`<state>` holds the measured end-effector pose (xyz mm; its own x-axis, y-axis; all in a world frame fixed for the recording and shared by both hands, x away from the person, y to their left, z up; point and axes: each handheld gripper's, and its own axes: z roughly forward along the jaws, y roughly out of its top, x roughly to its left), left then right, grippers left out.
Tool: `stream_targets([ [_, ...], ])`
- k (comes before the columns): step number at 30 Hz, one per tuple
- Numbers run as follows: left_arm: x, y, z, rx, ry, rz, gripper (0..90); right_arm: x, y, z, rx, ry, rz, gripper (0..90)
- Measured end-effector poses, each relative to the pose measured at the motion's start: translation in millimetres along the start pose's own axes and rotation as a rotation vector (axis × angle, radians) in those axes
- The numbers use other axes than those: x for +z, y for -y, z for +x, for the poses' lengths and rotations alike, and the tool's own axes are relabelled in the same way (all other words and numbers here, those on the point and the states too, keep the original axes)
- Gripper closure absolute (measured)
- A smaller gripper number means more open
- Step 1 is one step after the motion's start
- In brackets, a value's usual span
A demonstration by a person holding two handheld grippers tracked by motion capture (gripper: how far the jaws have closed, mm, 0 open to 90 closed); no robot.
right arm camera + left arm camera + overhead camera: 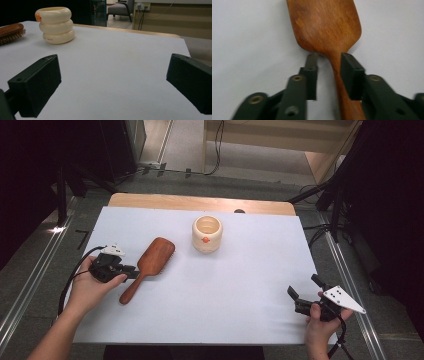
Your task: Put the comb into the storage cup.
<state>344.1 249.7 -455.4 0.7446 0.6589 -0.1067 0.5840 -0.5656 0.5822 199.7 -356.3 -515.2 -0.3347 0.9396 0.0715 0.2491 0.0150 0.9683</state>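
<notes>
A brown wooden hairbrush [155, 255] lies on the white table sheet [240, 280] at the left, bristles down, handle toward the person. My left gripper [134, 271] stands open astride the neck of that handle. In the left gripper view the hairbrush [324, 25] has one jaw against its handle and a gap at the other. My right gripper [303, 285] is open wide at the front right, nothing between its jaws. From the right gripper view [112, 72] the hairbrush [10, 30] sits at the far left.
A cream ribbed cup [207, 234] with an orange mark stands at the back middle of the sheet, upright; the right gripper view has this cup [55, 25] at upper left. The wooden table edge [200, 201] runs along the back.
</notes>
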Motion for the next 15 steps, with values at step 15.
stream_targets([
  [15, 8.9, -3.3, -20.3, -0.046, -0.015, 0.073, 44.7, 0.9, 0.0, 0.0, -0.002, 0.0, 0.001, 0.0],
])
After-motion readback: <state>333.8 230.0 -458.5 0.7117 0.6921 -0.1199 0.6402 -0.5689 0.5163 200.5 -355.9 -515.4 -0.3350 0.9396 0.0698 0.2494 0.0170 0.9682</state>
